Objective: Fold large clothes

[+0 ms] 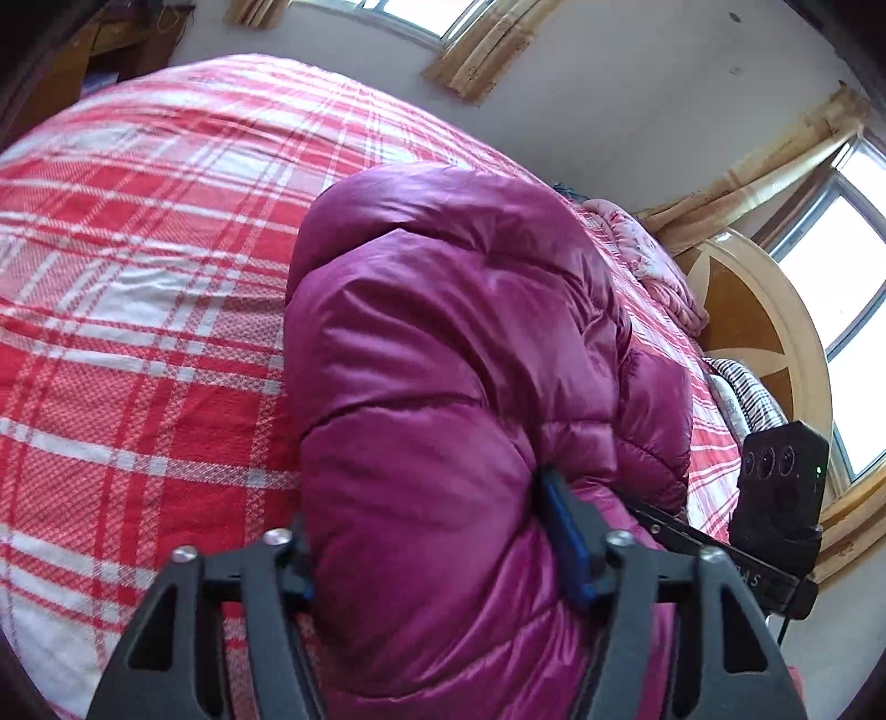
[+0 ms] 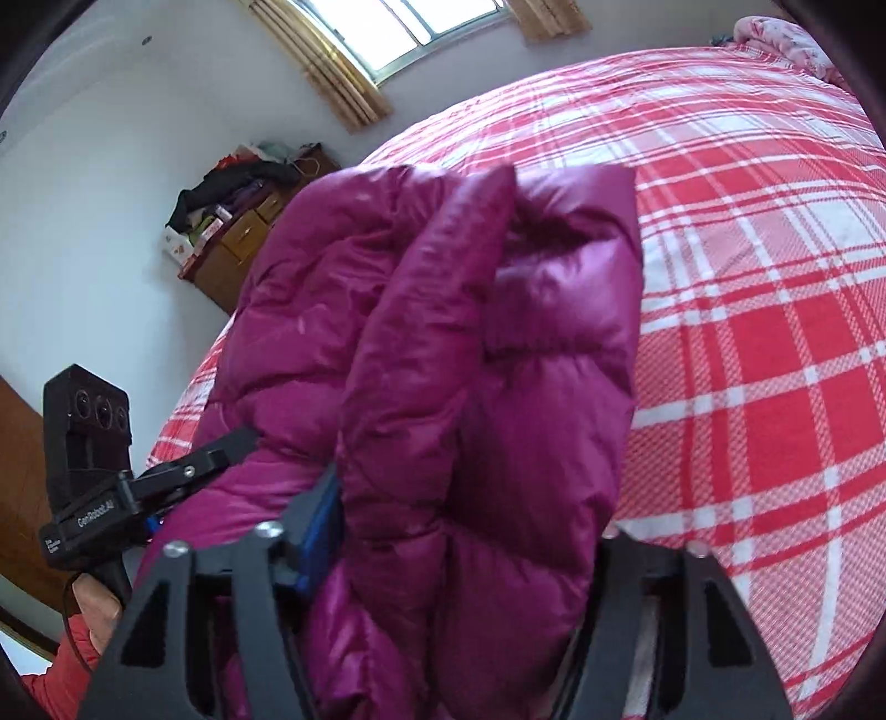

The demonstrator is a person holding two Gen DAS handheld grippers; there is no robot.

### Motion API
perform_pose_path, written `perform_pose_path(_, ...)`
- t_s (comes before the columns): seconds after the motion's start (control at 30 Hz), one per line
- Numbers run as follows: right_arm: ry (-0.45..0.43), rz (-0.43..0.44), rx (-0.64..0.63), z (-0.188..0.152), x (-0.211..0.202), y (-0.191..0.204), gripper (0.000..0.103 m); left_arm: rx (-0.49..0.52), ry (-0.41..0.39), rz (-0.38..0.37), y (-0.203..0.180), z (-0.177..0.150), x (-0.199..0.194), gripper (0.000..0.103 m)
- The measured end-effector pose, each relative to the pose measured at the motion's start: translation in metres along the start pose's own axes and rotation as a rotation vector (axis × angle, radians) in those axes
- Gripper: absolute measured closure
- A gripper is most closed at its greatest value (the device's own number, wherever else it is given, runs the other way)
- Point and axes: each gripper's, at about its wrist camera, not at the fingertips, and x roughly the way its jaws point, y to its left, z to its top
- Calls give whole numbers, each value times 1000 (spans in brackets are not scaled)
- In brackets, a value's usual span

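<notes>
A shiny purple puffer jacket [image 1: 443,343] lies bunched and folded over itself on the bed's red-and-white plaid sheet [image 1: 138,288]. Its padded bulk fills the gap between the fingers of my left gripper [image 1: 432,515], and the blue pad [image 1: 565,537] presses into the fabric. In the right wrist view the same jacket [image 2: 487,343] is squeezed between the fingers of my right gripper [image 2: 470,509], whose blue pad [image 2: 321,520] digs into a fold; the other fingertip is hidden by cloth. Both grippers hold the near edge side by side. A hand [image 2: 94,603] grips the left tool's handle.
The plaid sheet [image 2: 747,332] stretches wide beyond the jacket. A wooden headboard [image 1: 764,310], a pink quilt [image 1: 653,260] and a striped pillow [image 1: 747,393] sit at the bed's head. A cluttered wooden dresser [image 2: 238,243] stands by the wall under a curtained window [image 2: 398,27].
</notes>
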Motion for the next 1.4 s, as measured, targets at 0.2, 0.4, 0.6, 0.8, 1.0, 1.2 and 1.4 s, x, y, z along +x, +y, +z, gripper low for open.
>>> perform_pose_path(0.2,7,47,-42,-19,-14,36,67,26,-51,6,-6,-17,-50,57)
perform_pose_path(0.4,20,156,-110,-42,-2,99,68,-59,-122,57,29,-42,-119,57)
perform_pose_path(0.6,84,296,-261,-42,36,195,68,-157,-238,166,82,-65,-214,57)
perform_pose_path(0.8,148,435,-404,-42,98,296,68,-231,-374,371,130,-80,-299,57)
perform_pose_path(1.0,203,529,-482,-52,166,362,68,-304,-444,558,181,-91,-338,56)
perform_pose_path(1.2,311,503,-483,-65,229,365,68,-400,-384,688,245,-94,-328,56)
perform_pose_path(1.4,353,490,-452,-54,254,341,63,-413,-362,747,272,-87,-315,55)
